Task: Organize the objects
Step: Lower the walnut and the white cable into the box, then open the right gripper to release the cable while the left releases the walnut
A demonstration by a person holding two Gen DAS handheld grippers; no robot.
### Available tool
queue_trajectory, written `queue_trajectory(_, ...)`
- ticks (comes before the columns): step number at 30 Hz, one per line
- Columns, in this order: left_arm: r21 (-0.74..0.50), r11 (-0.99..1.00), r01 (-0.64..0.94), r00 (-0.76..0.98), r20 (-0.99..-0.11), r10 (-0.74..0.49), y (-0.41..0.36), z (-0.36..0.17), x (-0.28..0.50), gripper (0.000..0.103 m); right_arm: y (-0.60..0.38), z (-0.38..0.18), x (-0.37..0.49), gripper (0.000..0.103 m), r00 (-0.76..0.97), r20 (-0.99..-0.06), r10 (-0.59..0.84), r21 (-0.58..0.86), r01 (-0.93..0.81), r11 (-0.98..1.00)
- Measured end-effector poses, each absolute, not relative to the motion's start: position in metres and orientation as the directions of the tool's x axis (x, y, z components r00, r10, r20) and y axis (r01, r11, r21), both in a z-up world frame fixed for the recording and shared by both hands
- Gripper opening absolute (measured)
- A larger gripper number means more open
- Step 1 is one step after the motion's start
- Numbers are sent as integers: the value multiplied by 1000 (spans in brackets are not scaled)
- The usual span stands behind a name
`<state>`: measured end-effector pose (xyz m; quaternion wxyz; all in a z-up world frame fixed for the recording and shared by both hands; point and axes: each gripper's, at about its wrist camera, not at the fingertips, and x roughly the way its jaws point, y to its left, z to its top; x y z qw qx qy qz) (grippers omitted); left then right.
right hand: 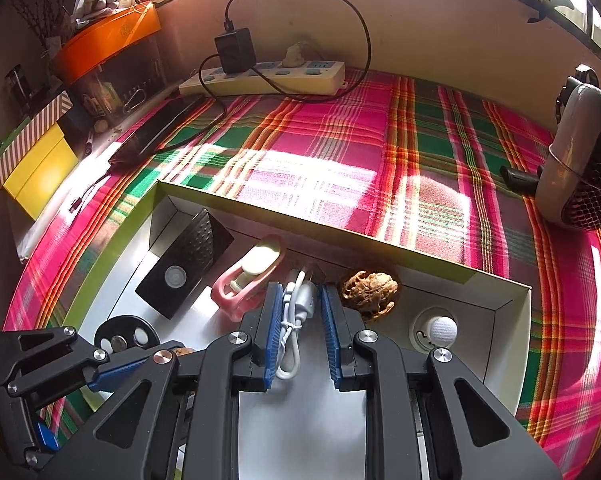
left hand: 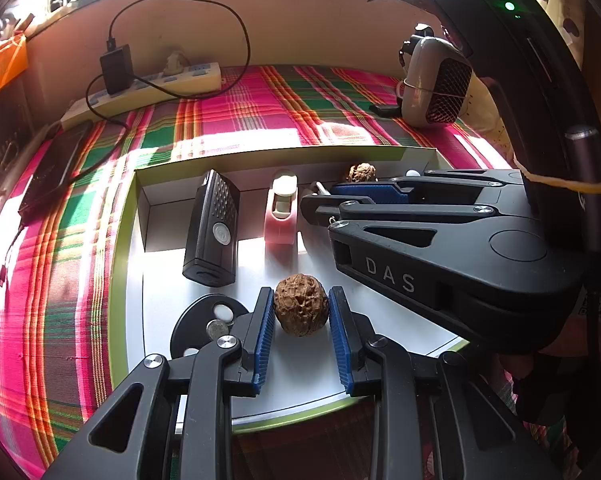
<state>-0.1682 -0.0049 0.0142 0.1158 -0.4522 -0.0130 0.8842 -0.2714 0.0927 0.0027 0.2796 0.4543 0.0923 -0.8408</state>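
"DAS" is printed on the right gripper (left hand: 320, 200), closed on a white cable (right hand: 296, 320); the left gripper (left hand: 300, 312), half open, clasps a walnut (left hand: 300, 304) at lower centre.

This looks like a home room. A bright plaid cloth (right hand: 340, 132) covers the counter below a sunlit window, with a power strip (right hand: 268, 78) and plugged-in charger (right hand: 234, 50) at twelve o'clock. Gift boxes (right hand: 40, 160) stack up at nine o'clock, and a small fan heater (right hand: 580, 168) stands at three o'clock.
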Motion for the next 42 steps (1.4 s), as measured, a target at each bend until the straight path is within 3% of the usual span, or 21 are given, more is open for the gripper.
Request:
queue_trajectory(20,-125,-974,-191,-564,-798,213,-4,15,-167,26,90,2,-272,21,-427,-824,-372,86,555,-827)
queue_trajectory(36,-125,-974,-190,-563,-798,212,-5,14,-167,31,87,4,-269,38,-427,-823,-375,86,559,-825)
queue_trajectory(42,-127,-974,-186,-570,-793,212,-10,16,-163,31,87,6,-267,38,-431,-821,-375,88,554,-828)
